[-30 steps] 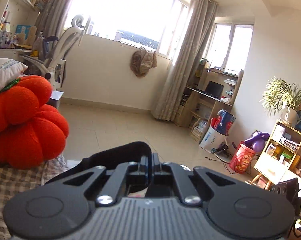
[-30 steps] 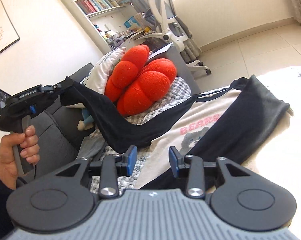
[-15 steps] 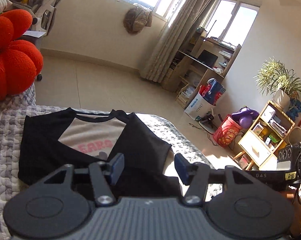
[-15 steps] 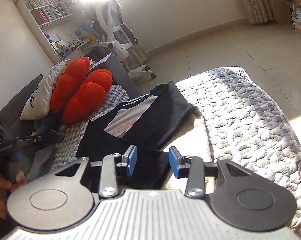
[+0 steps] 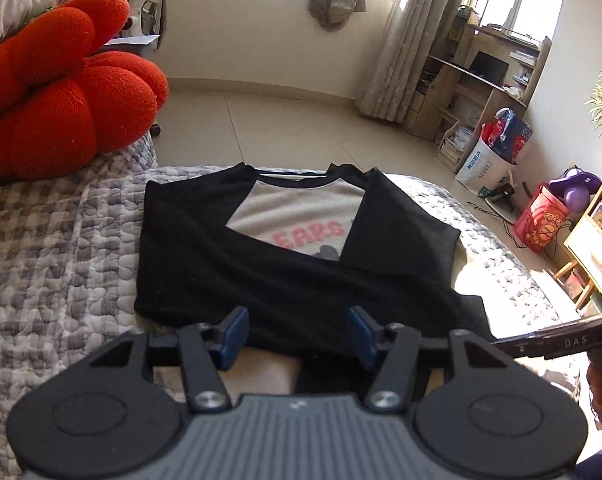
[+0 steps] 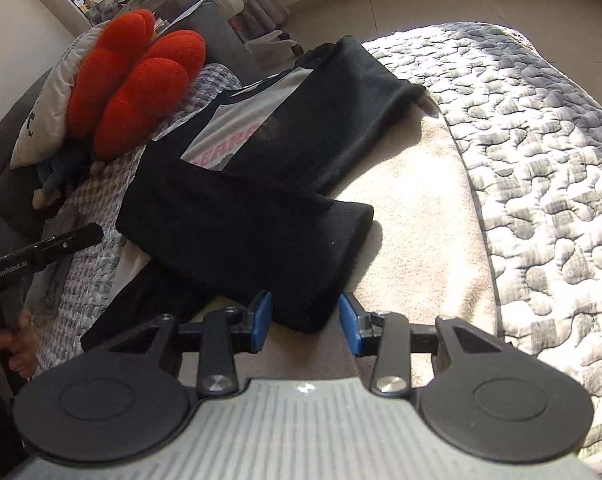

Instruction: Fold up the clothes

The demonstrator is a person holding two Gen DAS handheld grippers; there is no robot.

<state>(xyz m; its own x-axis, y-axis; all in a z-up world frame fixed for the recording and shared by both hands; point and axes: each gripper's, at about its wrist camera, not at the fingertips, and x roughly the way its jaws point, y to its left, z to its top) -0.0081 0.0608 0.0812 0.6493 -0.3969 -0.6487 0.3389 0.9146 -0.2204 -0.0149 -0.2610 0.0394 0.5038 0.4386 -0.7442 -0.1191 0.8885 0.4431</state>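
With both sleeves crossed over the shirt (image 5: 205, 248), we bring the spread, empty left gripper (image 5: 297, 332) and right gripper (image 6: 305, 322) at lower centre onto its near hem, pinching both layers evenly.

Red pumpkin cushion (image 5: 61, 92) on the grey quilt (image 6: 541, 168) — white pillow (image 6: 45, 120) behind it.

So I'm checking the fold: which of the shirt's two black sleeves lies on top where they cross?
The sleeve running from the pumpkin cushion side; its cuff sits before the right gripper, overlapping the other sleeve.
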